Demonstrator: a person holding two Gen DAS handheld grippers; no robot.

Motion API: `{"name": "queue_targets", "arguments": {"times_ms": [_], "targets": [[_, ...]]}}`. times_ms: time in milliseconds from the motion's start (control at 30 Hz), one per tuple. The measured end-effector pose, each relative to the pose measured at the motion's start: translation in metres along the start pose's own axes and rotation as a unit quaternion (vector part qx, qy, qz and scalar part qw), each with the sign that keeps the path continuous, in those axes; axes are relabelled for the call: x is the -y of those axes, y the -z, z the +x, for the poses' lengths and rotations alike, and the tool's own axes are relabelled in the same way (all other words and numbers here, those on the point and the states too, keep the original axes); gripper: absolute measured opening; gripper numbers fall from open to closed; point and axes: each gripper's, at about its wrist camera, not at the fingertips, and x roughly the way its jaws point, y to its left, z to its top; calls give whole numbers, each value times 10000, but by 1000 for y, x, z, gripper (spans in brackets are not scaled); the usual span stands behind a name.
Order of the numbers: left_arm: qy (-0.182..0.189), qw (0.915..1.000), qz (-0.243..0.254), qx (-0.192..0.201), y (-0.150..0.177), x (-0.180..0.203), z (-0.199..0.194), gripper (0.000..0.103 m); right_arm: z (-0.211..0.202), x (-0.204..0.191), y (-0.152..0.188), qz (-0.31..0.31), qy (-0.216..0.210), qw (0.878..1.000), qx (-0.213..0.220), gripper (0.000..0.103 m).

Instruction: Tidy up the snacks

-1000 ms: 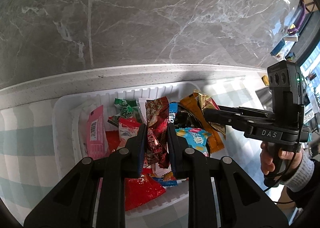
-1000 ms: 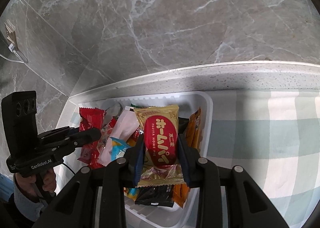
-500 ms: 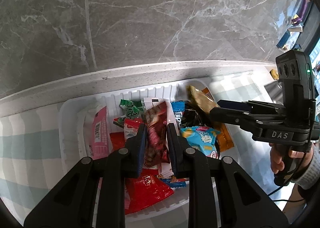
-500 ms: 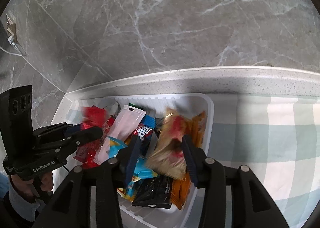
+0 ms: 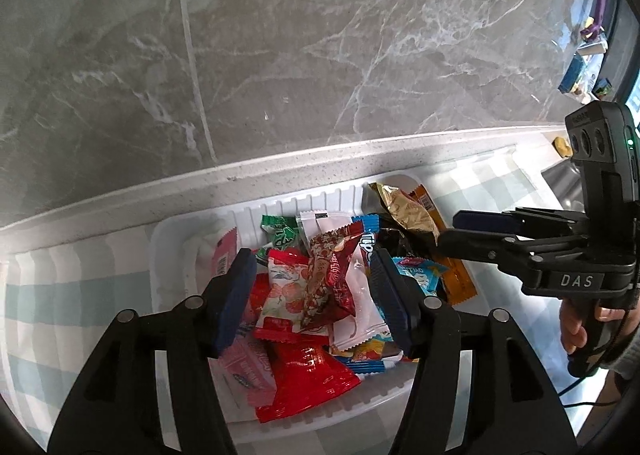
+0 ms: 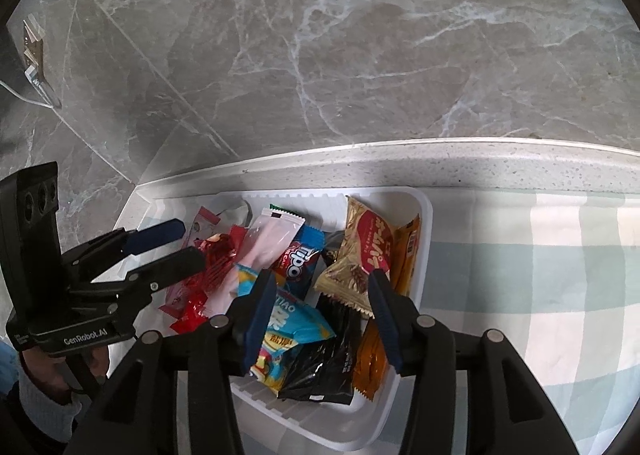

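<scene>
A white plastic tray [image 5: 172, 255] [image 6: 422, 255] holds a heap of snack packets. My left gripper [image 5: 310, 297] is open above the heap; a dark red packet [image 5: 332, 279] lies loose on the pile between its fingers. My right gripper [image 6: 320, 309] is open above the tray's right side; a gold and red packet [image 6: 362, 251] lies on the pile just ahead of it. The right gripper also shows in the left wrist view [image 5: 468, 231], and the left gripper shows in the right wrist view [image 6: 172, 245].
The tray stands on a pale green checked cloth [image 6: 540, 275] against a speckled white ledge [image 5: 280, 171] and a grey marble wall [image 6: 320, 55]. A wall socket [image 6: 32, 51] is at far left. Small items [image 5: 584, 59] sit at the far right.
Both grippers opened. The left one let the dark red packet fall on the pile. The right one let the gold and red packet fall in the tray.
</scene>
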Motion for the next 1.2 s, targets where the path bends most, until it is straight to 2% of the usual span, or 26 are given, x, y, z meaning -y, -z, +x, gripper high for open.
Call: {"name": "queue_targets", "arguments": {"times_ms": [233, 433, 500, 567, 667, 867, 1000, 1200], "targets": [[-258, 9992, 204, 226, 0, 10, -23, 59, -14, -7, 7, -55, 1, 10000, 71, 52], [-377, 9979, 336, 410, 4, 22, -46, 68, -32, -15, 18, -96, 11, 9998, 165, 57], [-411, 9972, 375, 494, 7, 27, -57, 74, -41, -19, 22, -147, 61, 9996, 222, 63], [-428, 9968, 378, 559, 9, 31, -66, 76, -50, -25, 25, -226, 132, 9992, 317, 68], [-492, 9961, 361, 643, 13, 39, -80, 88, -69, -35, 32, -391, 291, 9975, 509, 79], [-566, 9936, 372, 907, 21, 53, -112, 97, -105, -56, 45, -750, 726, 9907, 874, 99], [-579, 9921, 370, 1050, 29, 62, -138, 99, -130, -68, 55, -866, 973, 9852, 1113, 103], [-696, 9895, 495, 1167, 39, 76, -166, 99, -157, -82, 76, -942, 1237, 9791, 1312, 103]]}}
